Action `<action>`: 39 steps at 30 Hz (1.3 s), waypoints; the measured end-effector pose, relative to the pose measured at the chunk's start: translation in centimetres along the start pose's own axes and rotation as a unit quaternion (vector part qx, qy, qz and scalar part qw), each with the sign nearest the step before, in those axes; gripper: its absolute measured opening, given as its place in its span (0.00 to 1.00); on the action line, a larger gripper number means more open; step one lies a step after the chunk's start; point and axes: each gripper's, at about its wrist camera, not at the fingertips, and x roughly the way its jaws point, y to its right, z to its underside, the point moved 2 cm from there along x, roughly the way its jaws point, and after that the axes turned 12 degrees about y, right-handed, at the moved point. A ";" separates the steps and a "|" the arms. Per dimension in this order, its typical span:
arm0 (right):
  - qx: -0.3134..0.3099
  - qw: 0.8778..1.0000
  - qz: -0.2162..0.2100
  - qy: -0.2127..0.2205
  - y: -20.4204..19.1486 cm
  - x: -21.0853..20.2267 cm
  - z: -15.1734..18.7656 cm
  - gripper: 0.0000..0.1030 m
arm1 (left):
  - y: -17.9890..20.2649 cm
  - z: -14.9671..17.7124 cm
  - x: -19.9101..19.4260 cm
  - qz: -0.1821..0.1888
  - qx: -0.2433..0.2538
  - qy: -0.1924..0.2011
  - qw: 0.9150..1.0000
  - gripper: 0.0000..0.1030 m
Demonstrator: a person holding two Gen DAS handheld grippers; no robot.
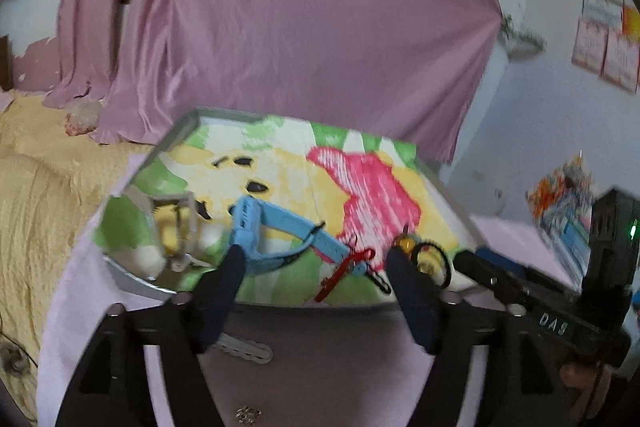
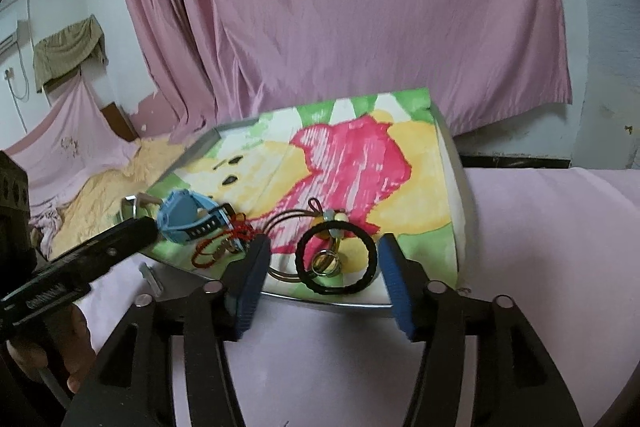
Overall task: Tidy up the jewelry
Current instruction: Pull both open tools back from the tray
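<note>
Closest in the right wrist view, the right gripper (image 2: 322,269) reaches forward low over the pink cloth (image 2: 540,227), its blue-padded fingers (image 2: 252,279) spread wide and holding nothing — the near edge of the tray (image 2: 450,147) lies just beyond their tips. Between those tips, at 12 o'clock, a black hair tie (image 2: 338,257) rests on the tray's colourful printed liner (image 2: 400,163), ringing a pair of metal rings (image 2: 326,263), with a brown cord and beads (image 2: 324,217) just behind it. At 10 o'clock the left gripper's dark body comes in from the left, a hand (image 2: 72,343) wrapped around its handle; its tip is near a blue watch (image 2: 188,221) and a red cord (image 2: 224,241) on the tray. In the left wrist view, the left gripper (image 1: 314,261) is likewise wide open and empty, its left finger (image 1: 224,283) overlapping the blue watch's strap (image 1: 280,231) in this blurred view, though contact cannot be told. The red cord (image 1: 344,267) lies between the tips, and the black hair tie (image 1: 434,259) sits at 1 o'clock beside the right fingertip. On the cloth beneath this gripper lie a pale strap (image 1: 244,349) and a small sparkly piece (image 1: 248,414). Beyond the tray, a yellow blanket (image 1: 40,167) spreads at 9 o'clock — and a pink curtain (image 1: 280,27) hangs behind everything.
</note>
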 end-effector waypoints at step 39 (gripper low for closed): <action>-0.122 0.982 -0.027 0.142 -12.8 -8.2 2.4 0.98 | -10.2 -0.8 -11.2 -0.104 0.053 0.112 0.987 0.99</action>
